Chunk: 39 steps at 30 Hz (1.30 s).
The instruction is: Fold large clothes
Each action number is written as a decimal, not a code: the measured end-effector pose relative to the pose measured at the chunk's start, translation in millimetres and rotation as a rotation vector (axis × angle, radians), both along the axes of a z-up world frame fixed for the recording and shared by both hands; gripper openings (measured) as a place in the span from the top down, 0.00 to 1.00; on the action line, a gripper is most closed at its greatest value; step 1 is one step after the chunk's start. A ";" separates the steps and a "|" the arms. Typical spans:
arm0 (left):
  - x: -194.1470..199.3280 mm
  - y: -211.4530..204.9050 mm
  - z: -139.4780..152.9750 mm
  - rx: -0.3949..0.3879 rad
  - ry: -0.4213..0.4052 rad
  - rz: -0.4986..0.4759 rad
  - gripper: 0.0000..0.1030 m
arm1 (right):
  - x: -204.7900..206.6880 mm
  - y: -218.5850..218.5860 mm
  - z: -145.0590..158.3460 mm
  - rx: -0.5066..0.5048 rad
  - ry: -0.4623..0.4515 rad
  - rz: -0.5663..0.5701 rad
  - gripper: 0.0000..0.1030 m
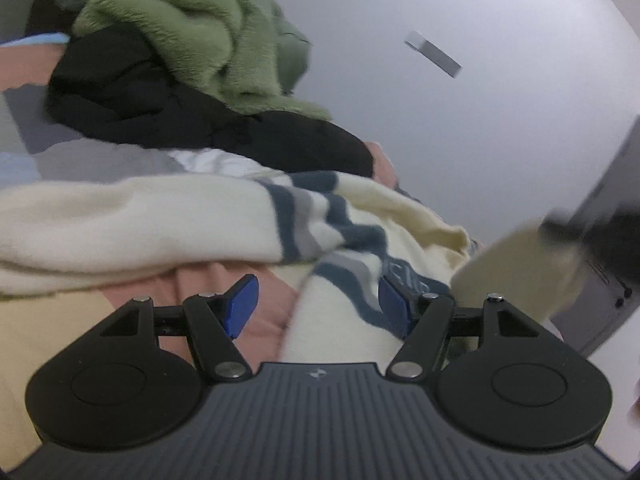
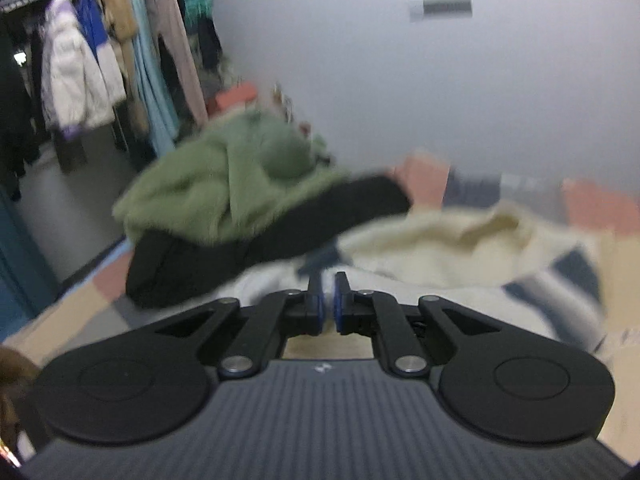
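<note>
A cream sweater (image 1: 132,224) with dark blue and grey stripes lies crumpled on the patchwork bed cover (image 1: 24,340). My left gripper (image 1: 318,304) is open just above it, and a striped fold of the sweater lies between its blue pads (image 1: 242,306). In the right wrist view the same sweater (image 2: 452,248) lies ahead. My right gripper (image 2: 329,302) is shut on a pale fold of the sweater; a thin strip of cloth shows between its pads. The view is blurred.
A fuzzy green garment (image 1: 192,36) lies on a black garment (image 1: 160,108) behind the sweater; both show in the right wrist view (image 2: 224,188). A rack of hanging clothes (image 2: 100,60) stands at far left. The white wall (image 1: 460,100) lies behind.
</note>
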State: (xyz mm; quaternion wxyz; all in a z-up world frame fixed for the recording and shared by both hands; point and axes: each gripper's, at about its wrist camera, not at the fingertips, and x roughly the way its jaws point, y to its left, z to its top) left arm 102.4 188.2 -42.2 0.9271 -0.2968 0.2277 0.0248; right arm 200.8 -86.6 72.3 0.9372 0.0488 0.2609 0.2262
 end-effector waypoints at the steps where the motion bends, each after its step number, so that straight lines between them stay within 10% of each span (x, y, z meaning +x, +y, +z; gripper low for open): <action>1: 0.9 3.2 -1.9 -0.013 0.005 0.007 0.31 | 4.2 5.1 -14.9 -0.006 0.029 0.007 0.90; 5: 5.2 -0.2 -5.7 0.000 0.013 0.001 0.31 | 15.6 9.1 -49.7 0.002 0.109 0.027 0.89; 9: 9.8 -10.6 -6.1 0.019 0.000 -0.027 0.31 | 21.3 -3.6 -63.0 0.033 0.157 0.053 0.45; 15: 16.2 -29.3 -6.9 0.025 -0.016 -0.075 0.31 | 33.3 -61.5 -66.4 0.039 0.083 -0.033 0.39; 24: 46.3 -75.5 -16.4 0.127 -0.001 -0.184 0.31 | 80.8 -189.0 -124.4 0.011 0.067 -0.431 0.38; 33: 69.0 -95.2 -37.7 0.186 0.004 -0.228 0.31 | 109.9 -212.2 -177.3 0.043 0.095 -0.407 0.38; 39: 72.3 -98.8 -42.9 0.181 -0.010 -0.240 0.30 | 117.8 -211.3 -175.3 0.013 0.073 -0.395 0.84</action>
